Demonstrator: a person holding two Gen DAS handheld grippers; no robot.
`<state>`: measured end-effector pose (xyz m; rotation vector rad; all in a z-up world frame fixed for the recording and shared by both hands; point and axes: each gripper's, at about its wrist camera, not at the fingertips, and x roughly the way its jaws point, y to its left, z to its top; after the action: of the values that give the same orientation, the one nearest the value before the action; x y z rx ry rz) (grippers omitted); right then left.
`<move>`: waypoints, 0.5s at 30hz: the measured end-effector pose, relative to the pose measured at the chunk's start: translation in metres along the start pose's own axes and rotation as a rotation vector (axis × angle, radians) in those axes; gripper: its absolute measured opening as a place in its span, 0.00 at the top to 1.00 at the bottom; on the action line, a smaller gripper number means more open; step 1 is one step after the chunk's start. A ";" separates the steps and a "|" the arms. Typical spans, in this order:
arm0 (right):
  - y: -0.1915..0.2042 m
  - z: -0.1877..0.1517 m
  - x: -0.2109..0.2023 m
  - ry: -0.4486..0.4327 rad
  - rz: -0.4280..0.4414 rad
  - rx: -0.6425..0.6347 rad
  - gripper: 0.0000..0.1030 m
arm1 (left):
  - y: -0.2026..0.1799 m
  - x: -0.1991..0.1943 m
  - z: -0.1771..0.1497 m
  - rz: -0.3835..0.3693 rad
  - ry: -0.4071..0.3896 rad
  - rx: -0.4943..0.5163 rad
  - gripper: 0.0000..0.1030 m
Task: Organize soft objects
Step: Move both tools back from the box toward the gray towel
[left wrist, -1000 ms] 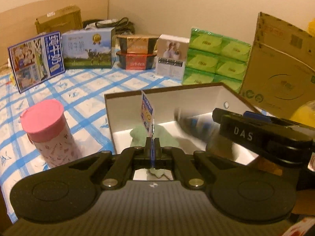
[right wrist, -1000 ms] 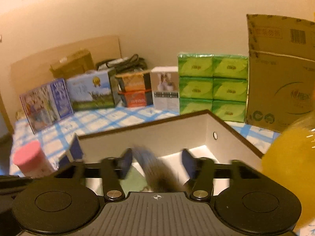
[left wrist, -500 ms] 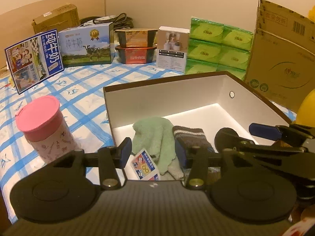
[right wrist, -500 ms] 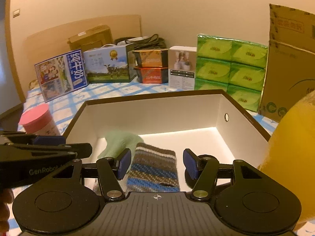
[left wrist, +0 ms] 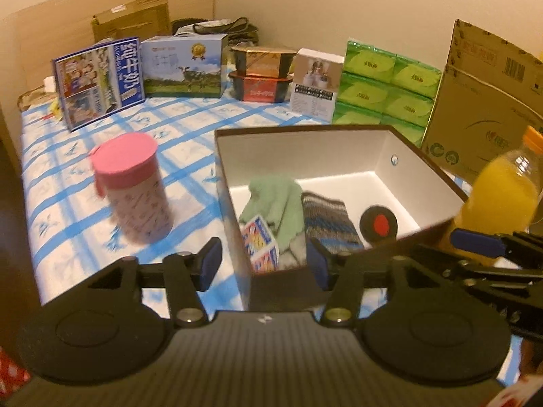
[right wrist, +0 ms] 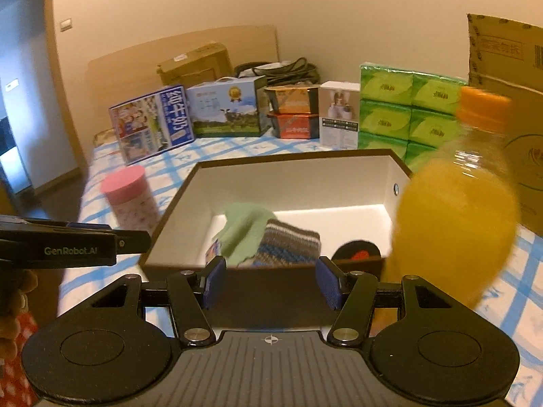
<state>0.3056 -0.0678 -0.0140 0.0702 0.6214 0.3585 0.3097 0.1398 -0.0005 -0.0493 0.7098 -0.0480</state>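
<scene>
A brown box (left wrist: 305,129) with a white inside holds a pale green cloth (left wrist: 275,200), a striped knit piece (left wrist: 326,220), a small printed packet (left wrist: 259,243) and a black round pad with a red dot (left wrist: 378,225). My left gripper (left wrist: 263,265) hangs just short of the box's near corner. Its jaws are opening with nothing held between them. In the right wrist view the box (right wrist: 292,158) shows the cloth (right wrist: 244,227) and knit piece (right wrist: 288,244). My right gripper (right wrist: 269,283) stands open before the near wall, gripping nothing.
A pink-lidded cup (left wrist: 130,183) stands left of the box on the blue checked cloth. An orange juice bottle (right wrist: 454,210) stands close at the right. Green tissue packs (left wrist: 383,84), a cardboard box (left wrist: 485,101) and milk cartons (left wrist: 185,66) line the back.
The left gripper has let go of the printed packet, which now lies in the box. The knit piece has settled beside the green cloth. Both grippers have drawn back from the box.
</scene>
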 end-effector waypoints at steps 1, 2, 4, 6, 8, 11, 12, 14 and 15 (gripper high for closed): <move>-0.002 -0.002 -0.009 0.004 0.004 0.004 0.43 | -0.002 -0.007 -0.004 0.005 0.000 -0.001 0.47; -0.004 -0.003 -0.016 0.005 0.009 0.008 0.43 | -0.005 -0.015 -0.007 0.009 -0.001 -0.004 0.45; -0.009 -0.006 -0.032 0.009 0.019 0.022 0.43 | -0.011 -0.031 -0.014 0.014 -0.003 -0.009 0.41; -0.015 -0.009 -0.047 0.008 0.028 0.034 0.43 | -0.017 -0.044 -0.020 0.016 -0.003 -0.010 0.41; -0.021 -0.012 -0.062 0.013 0.042 0.047 0.43 | -0.025 -0.058 -0.026 0.013 0.004 -0.010 0.40; -0.030 -0.016 -0.081 0.017 0.048 0.060 0.43 | -0.037 -0.075 -0.033 0.012 0.005 -0.012 0.40; -0.032 -0.018 -0.087 0.016 0.047 0.060 0.43 | -0.040 -0.081 -0.036 0.013 0.004 -0.016 0.39; -0.037 -0.021 -0.098 0.014 0.043 0.060 0.43 | -0.046 -0.092 -0.041 0.010 0.007 -0.028 0.38; -0.040 -0.023 -0.104 0.013 0.043 0.060 0.43 | -0.049 -0.097 -0.043 0.005 0.009 -0.033 0.38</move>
<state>0.2259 -0.1424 0.0187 0.1387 0.6446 0.3823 0.2069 0.0953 0.0330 -0.0796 0.7193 -0.0318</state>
